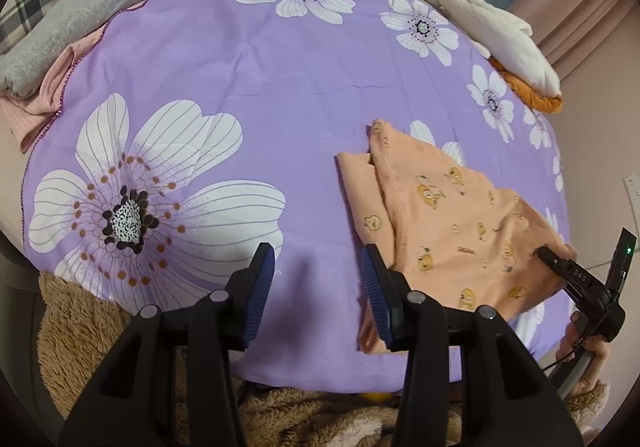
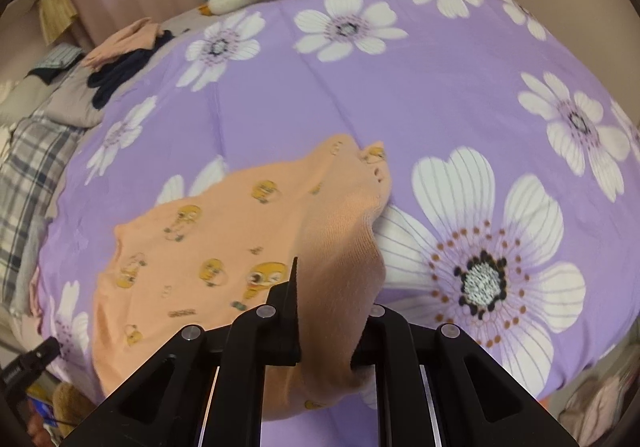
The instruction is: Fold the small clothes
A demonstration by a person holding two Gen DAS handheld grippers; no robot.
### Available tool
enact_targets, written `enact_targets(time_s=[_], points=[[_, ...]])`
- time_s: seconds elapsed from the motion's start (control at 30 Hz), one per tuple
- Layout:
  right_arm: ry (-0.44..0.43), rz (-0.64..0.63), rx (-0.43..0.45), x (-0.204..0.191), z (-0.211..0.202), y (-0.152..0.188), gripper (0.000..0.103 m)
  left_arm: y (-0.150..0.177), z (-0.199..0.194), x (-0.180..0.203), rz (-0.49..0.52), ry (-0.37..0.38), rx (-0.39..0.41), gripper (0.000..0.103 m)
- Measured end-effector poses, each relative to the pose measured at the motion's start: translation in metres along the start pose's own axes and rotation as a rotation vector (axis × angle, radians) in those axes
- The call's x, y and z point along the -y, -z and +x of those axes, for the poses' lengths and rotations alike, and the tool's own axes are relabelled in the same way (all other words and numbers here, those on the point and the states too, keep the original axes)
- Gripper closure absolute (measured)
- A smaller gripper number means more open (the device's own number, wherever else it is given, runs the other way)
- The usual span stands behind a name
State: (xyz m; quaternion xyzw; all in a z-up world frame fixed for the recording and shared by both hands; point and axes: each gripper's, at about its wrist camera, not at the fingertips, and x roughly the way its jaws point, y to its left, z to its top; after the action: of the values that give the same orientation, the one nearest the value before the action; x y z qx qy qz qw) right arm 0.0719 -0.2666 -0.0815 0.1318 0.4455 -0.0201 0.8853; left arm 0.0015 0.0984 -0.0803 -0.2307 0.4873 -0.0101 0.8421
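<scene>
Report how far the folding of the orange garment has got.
Done: the orange garment lies on the purple floral sheet, one flap already doubled over. In hand: the right gripper is clamped on a lifted edge; the left gripper is open and empty. Left: lay that fold down and flatten.

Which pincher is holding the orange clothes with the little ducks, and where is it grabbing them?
The right gripper pinches the orange garment by a bunched edge. The left gripper is open, holding nothing.
</scene>
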Motion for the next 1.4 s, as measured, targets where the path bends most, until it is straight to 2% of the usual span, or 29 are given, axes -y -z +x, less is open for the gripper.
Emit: enact_targets(time_s=[0.33,0.6,0.9,1.17,1.37,1.4], points=[[-0.049,-0.159,0.058,-0.053,-0.018,-0.007,0.09,0.003,-0.008,-0.005,0.0,-0.015,0.017,0.056],[-0.118,-0.291,0.054,-0.096,-0.016,0.0,0.09,0.004,-0.01,-0.012,-0.01,-0.03,0.015,0.056],[-0.179,-0.435,-0.022,-0.14,0.0,0.022,0.089,0.004,-0.006,-0.011,-0.001,-0.039,0.0,0.054],[-0.16,-0.504,-0.202,-0.162,0.052,0.054,0.089,0.006,-0.002,-0.009,0.007,-0.038,-0.014,0.053],[-0.179,-0.5,-0.21,-0.158,0.055,0.058,0.089,0.006,0.003,-0.005,0.01,-0.032,-0.02,0.052],[-0.194,-0.489,-0.213,-0.156,0.053,0.057,0.085,0.006,0.002,-0.003,0.007,-0.025,-0.014,0.052]])
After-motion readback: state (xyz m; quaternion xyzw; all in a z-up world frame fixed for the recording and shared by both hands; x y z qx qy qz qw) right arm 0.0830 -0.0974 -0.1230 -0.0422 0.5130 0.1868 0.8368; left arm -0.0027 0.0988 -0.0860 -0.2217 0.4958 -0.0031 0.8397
